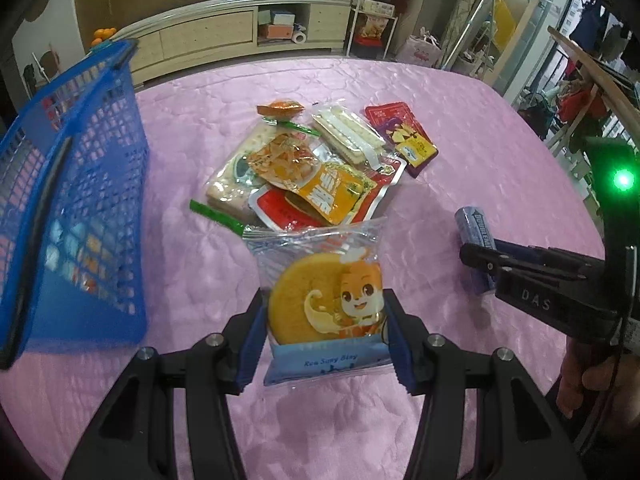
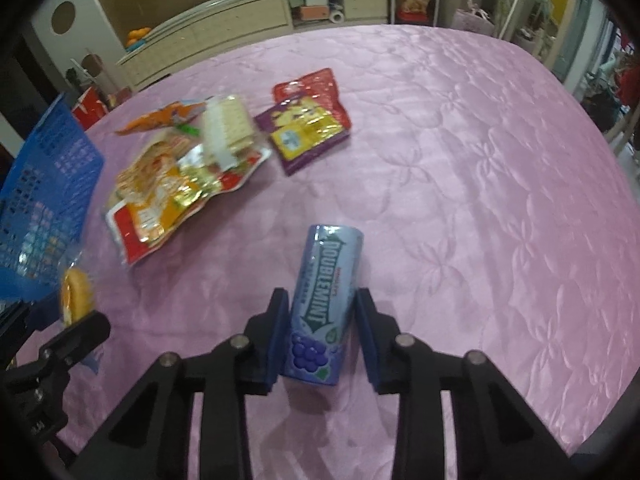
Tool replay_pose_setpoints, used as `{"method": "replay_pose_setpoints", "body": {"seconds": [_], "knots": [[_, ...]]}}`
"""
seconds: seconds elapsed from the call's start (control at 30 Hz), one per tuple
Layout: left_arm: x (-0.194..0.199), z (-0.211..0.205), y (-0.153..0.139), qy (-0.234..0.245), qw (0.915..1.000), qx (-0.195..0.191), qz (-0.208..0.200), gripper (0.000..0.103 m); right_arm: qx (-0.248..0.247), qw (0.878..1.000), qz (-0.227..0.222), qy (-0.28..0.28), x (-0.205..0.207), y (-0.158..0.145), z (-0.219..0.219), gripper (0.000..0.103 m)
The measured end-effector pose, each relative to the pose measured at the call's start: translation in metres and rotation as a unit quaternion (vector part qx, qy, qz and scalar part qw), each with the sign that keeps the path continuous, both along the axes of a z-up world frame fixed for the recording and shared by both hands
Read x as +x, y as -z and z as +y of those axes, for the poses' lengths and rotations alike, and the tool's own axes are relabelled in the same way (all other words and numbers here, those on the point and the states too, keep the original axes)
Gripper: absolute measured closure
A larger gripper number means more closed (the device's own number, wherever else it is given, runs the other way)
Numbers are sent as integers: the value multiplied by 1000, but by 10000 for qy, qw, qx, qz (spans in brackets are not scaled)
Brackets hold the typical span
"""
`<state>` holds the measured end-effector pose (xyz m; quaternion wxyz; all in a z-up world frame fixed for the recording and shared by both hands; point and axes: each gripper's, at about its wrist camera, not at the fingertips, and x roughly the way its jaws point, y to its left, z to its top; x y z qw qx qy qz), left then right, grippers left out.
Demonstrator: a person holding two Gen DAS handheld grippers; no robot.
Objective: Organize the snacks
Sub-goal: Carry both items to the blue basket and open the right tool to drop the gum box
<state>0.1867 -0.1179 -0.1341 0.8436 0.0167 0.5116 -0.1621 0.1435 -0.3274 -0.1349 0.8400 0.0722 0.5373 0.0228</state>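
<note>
Pink quilted tabletop (image 2: pixel 460 160) — cream sideboard (image 1: pixel 224 28) behind

- My left gripper (image 1: pixel 326 334): black arms, blue pads.
- Cake packet (image 1: pixel 324 304): clear wrap, golden-yellow round cake, orange cartoon figure, pale blue band below.
- Gum canister (image 2: pixel 322 308) at my right gripper (image 2: pixel 322 340): lilac-blue, green-and-white lettering, purple grapes printed low.
- Basket (image 1: pixel 76 200): bright blue open grid.
- Tablecloth (image 2: pixel 460 184): shiny pink, quilted flower pattern.
- Snack pile (image 1: pixel 304 172): orange, red, yellow, white wrappers.
- Far pouch (image 2: pixel 308 136): purple and yellow.
</note>
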Motion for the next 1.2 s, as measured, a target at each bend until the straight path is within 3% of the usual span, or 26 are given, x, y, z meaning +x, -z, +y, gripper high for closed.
{"method": "replay_pose_setpoints", "body": {"seconds": [0.33, 0.67, 1.0, 1.2], "knots": [[-38, 15, -46, -130, 9990, -177, -401, 51, 106, 9964, -714, -436, -45, -64, 19, 66], [-63, 46, -102, -284, 9950, -190, -943, 51, 179, 9851, -1438, -932, -58, -131, 49, 66], [-56, 109, -132, -668, 9903, 40, -1216, 51, 483, 9738, -1657, -1480, -38, -159, 104, 66], [-44, 150, -135, -1017, 9869, 168, -1240, 51, 641, 9667, -1603, -1890, -17, -157, 152, 66]]}}
